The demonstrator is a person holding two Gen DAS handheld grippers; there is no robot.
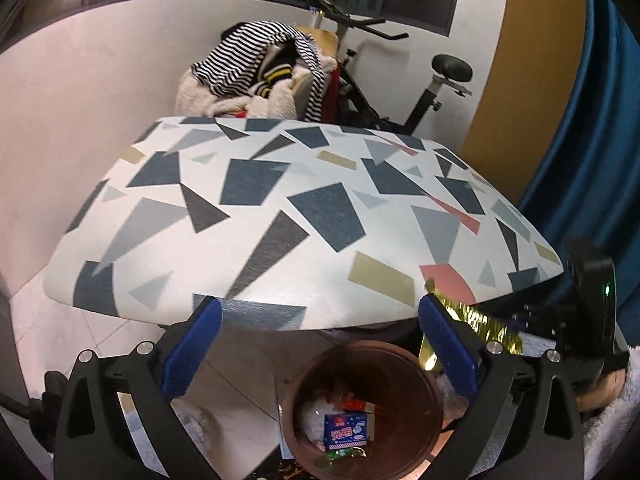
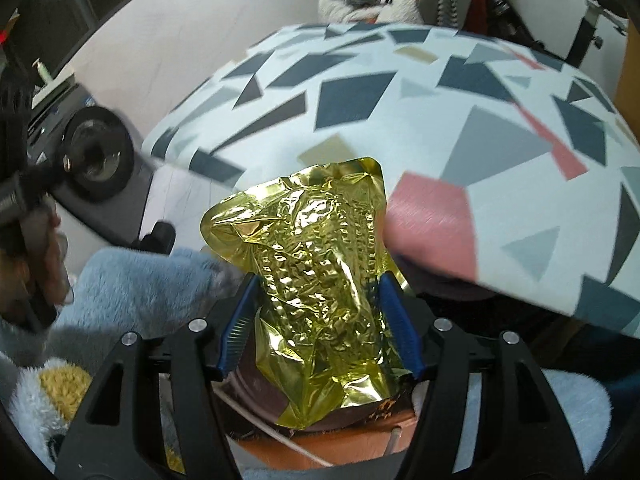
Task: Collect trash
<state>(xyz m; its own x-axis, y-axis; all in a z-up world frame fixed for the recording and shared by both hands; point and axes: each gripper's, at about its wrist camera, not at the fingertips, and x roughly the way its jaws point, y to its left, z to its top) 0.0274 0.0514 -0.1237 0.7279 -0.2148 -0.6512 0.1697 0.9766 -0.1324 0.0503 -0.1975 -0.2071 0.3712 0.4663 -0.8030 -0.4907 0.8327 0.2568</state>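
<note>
Home: exercise bike (image 1: 400, 92), clothes-heaped chair (image 1: 256, 76) (patterned table (image 1: 280, 208)).

Each hand-held gripper (image 1: 320, 344) (image 2: 320, 324) has a black, cut-out frame with silver screws and blue ribbed pads (image 2: 236, 330). The person wears a fluffy pale-blue sleeve (image 2: 136, 280).

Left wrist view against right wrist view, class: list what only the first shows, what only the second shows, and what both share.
Only the left wrist view shows the inside of the brown trash bin, with a blue snack packet in it, and the exercise bike.

Only the right wrist view shows the full crinkled gold foil bag between the right gripper fingers, and the fluffy blue sleeve.

Both show the table with the geometric-patterned top and the heap of striped clothes. An edge of the bag appears in the left view too.
</note>
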